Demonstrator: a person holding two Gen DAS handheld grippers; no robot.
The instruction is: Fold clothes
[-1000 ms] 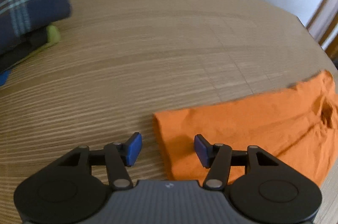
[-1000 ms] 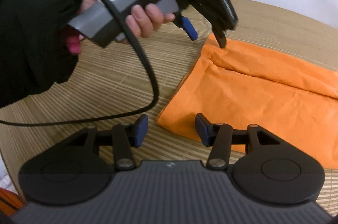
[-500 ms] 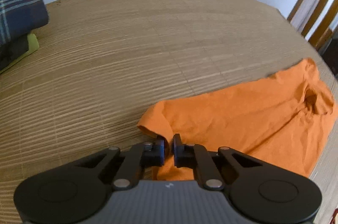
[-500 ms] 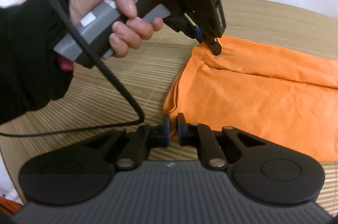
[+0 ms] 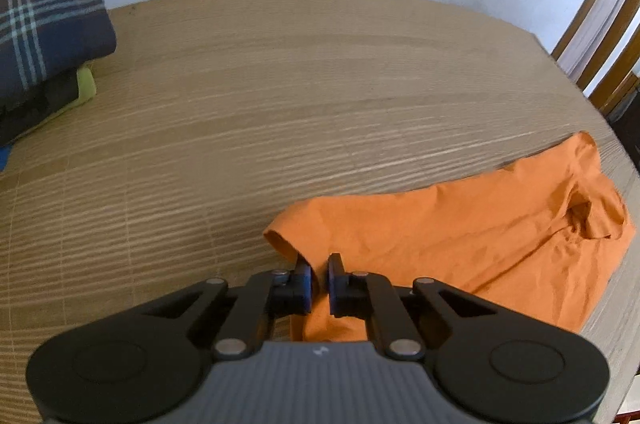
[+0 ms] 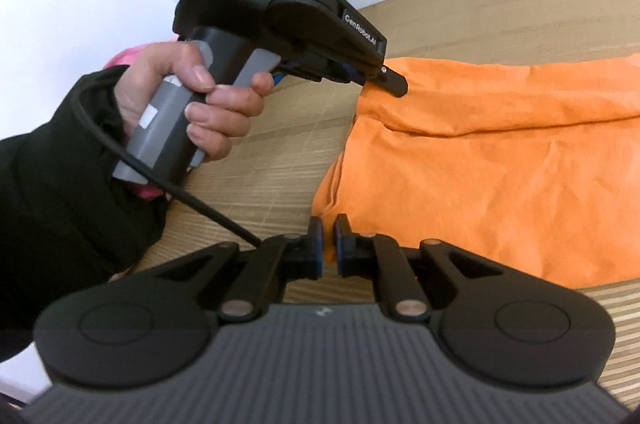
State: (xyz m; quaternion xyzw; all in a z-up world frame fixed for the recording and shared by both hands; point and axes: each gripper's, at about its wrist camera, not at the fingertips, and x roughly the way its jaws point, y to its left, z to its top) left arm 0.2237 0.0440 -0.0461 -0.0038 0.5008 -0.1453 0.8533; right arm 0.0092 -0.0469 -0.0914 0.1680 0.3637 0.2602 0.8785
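A: Left wrist view: left gripper (image 5: pixel 319 278) pinches the soft orange garment (image 5: pixel 460 244) at its corner, on the ribbed woven mat (image 5: pixel 280 95); folded plaid cloth (image 5: pixel 44 19) far left.

B: Right wrist view alone shows the hand (image 6: pixel 192 103); right gripper (image 6: pixel 328 246) clamps another corner.

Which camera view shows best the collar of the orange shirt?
The left wrist view. There the collar lies open at the far right end of the orange shirt, unblocked. The right wrist view shows only the shirt's other end, where both tools pinch its corners; the collar is outside that picture.
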